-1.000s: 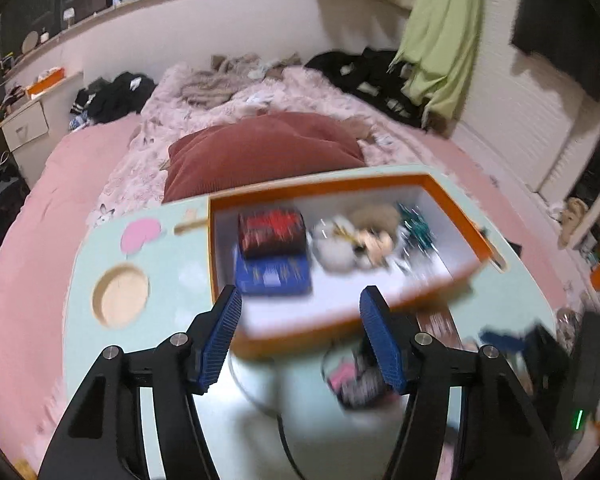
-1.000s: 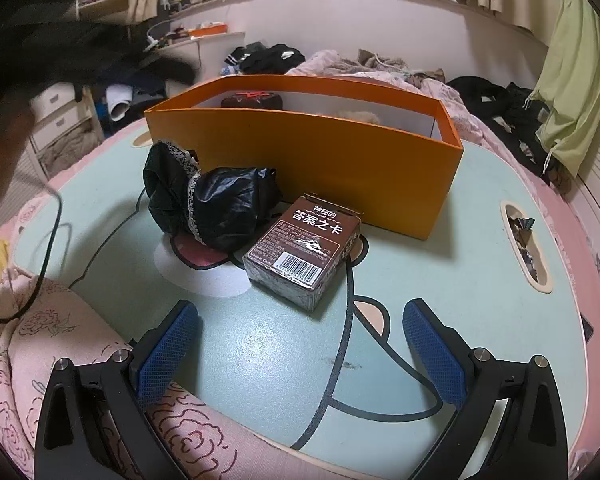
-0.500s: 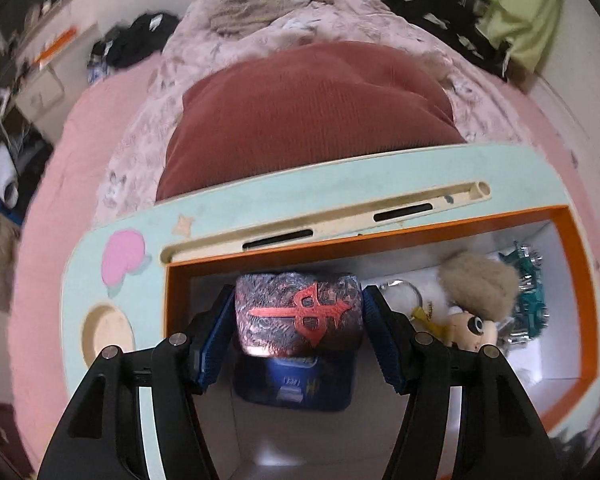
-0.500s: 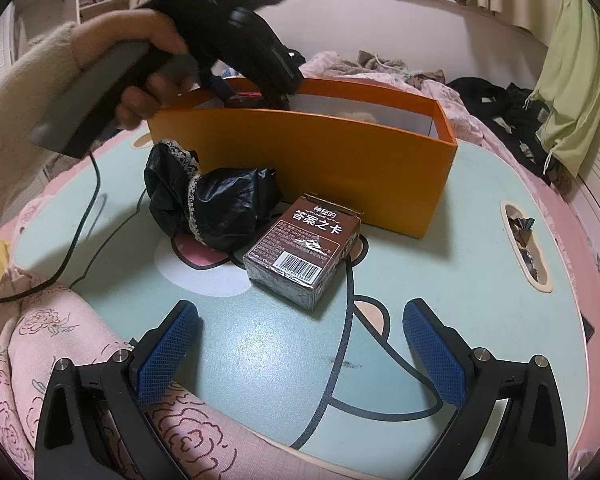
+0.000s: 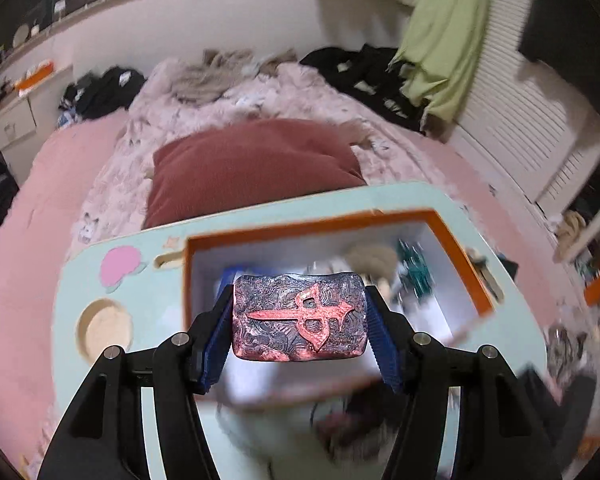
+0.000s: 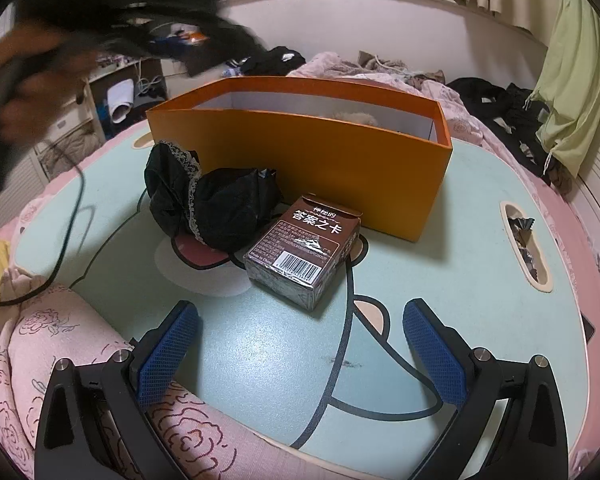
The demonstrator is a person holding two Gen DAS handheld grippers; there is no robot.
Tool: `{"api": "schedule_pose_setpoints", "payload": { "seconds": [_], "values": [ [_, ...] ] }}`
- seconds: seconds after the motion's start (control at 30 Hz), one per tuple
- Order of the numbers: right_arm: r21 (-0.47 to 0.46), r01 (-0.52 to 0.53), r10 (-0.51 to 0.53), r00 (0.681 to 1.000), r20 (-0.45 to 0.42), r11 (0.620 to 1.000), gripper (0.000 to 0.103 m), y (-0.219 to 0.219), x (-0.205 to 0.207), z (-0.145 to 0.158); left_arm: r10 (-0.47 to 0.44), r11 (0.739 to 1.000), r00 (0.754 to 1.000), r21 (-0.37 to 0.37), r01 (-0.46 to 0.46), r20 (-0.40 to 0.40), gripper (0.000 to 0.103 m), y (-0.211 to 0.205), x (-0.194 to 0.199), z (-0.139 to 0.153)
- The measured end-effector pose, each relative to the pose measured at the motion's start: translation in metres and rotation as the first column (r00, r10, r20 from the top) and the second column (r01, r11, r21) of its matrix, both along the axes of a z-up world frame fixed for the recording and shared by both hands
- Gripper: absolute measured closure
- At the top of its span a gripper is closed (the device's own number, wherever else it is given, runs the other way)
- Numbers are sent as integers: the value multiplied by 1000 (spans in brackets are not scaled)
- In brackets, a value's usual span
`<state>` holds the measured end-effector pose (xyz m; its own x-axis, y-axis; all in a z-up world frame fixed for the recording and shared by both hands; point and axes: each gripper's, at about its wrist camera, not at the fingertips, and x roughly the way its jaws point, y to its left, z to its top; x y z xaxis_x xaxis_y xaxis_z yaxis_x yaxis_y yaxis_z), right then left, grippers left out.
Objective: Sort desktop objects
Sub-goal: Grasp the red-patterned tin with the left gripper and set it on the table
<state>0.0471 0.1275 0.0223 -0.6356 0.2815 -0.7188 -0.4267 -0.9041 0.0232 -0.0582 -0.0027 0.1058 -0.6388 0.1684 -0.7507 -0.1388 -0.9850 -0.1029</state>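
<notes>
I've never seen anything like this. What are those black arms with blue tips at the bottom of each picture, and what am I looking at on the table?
No robot here: a person holds a hand-operated grasping tool in each hand, and a wide-angle camera on each looks forward along its two fingers.

The left tool is closed on a dark tin with a red emblem, held above an orange box that has other small items inside, too blurred to name.

The right tool is open and empty, low over the pale green table. Its view shows the same orange box from the side, a black lace-trimmed cloth bundle and a brown card box in front of it. The dark blur at upper left is probably the person's other hand and tool.
</notes>
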Motion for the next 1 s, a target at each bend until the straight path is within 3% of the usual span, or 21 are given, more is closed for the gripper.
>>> {"api": "schedule_pose_setpoints", "payload": {
  "seconds": [0.1, 0.2, 0.37, 0.5, 0.67, 0.93, 1.0],
  "values": [
    [0, 0, 0, 1000, 0, 1000, 1, 0, 0, -1, 25, 998, 1000, -66, -26, -13, 41, -9, 41, -11],
    [0, 0, 0, 1000, 1, 1000, 0, 0, 0, -1, 79, 990, 997, -119, -75, 26, 41, -21, 64, -38],
    [0, 1, -1, 1000, -1, 1000, 0, 0, 1, 0, 103, 992, 985, -81, -93, 138, 41, -22, 55, -82],
    [0, 2, -2, 1000, -1, 1000, 0, 0, 1, 0, 104, 994, 993, -39, -102, 61, 41, -6, 46, -73],
    [0, 3, -3, 1000, -1, 1000, 0, 0, 1, -1, 139, 989, 990, -42, -139, 2, 32, -11, 62, -62],
    [0, 5, -5, 1000, -1, 1000, 0, 0, 2, -1, 96, 992, 994, -84, -91, 54, 30, -19, 100, -88],
    [0, 5, -5, 1000, -2, 1000, 0, 0, 2, -1, 110, 989, 993, -102, -106, 40, 18, -14, 97, -92]
  ]
}}
